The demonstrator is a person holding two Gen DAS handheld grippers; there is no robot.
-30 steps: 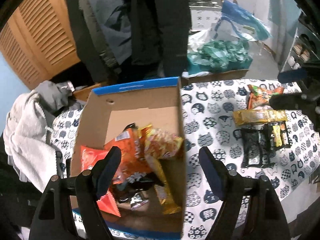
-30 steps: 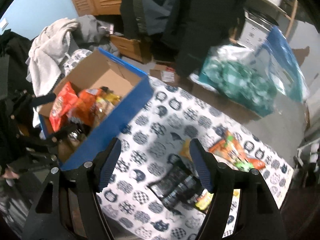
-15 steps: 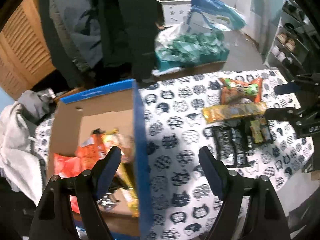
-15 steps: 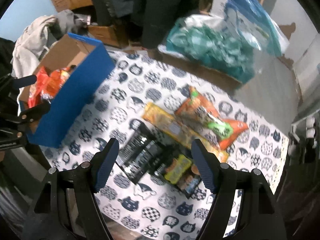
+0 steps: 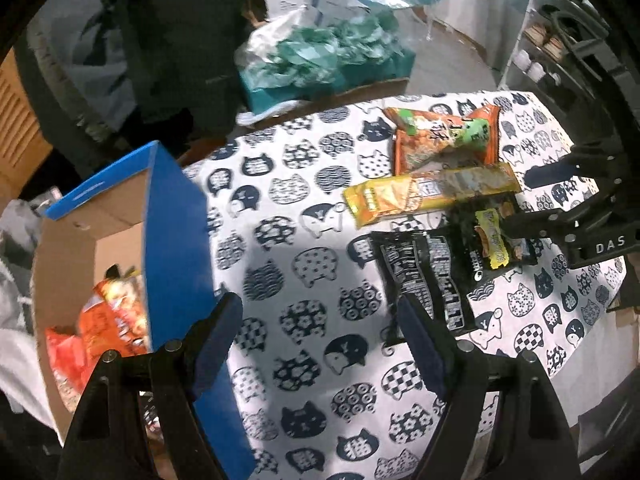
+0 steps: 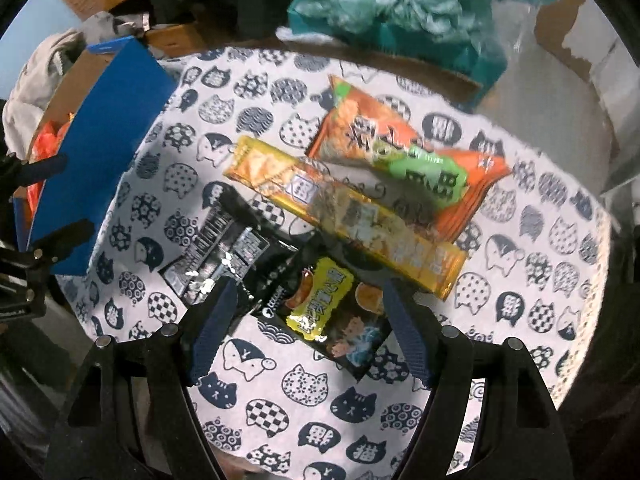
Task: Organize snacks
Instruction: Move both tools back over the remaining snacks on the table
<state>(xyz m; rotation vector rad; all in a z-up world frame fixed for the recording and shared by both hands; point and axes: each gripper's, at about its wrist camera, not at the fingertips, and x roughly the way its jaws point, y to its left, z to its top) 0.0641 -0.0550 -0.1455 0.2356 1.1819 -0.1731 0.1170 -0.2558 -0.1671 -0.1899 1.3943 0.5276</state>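
A blue-sided cardboard box (image 5: 176,240) holding orange snack bags (image 5: 116,312) stands at the table's left; it also shows in the right wrist view (image 6: 100,148). On the cat-print cloth lie an orange-green bag (image 6: 404,156), a long yellow pack (image 6: 344,216), a black pack with white print (image 6: 224,256) and a black pack with a yellow label (image 6: 324,312). My right gripper (image 6: 308,332) is open, straddling the yellow-labelled pack from just above. My left gripper (image 5: 320,340) is open and empty over bare cloth, right of the box.
The cat-print cloth (image 5: 312,216) covers a small table. Behind it are a teal plastic bundle (image 5: 320,56), hanging dark coats (image 5: 176,32) and a shelf at the right (image 5: 560,40). Grey-white clothes (image 6: 36,76) lie beyond the box.
Both grippers swung right, away from the box and toward the loose packs. My right gripper dropped close over the yellow-labelled black pack. Both stay open.
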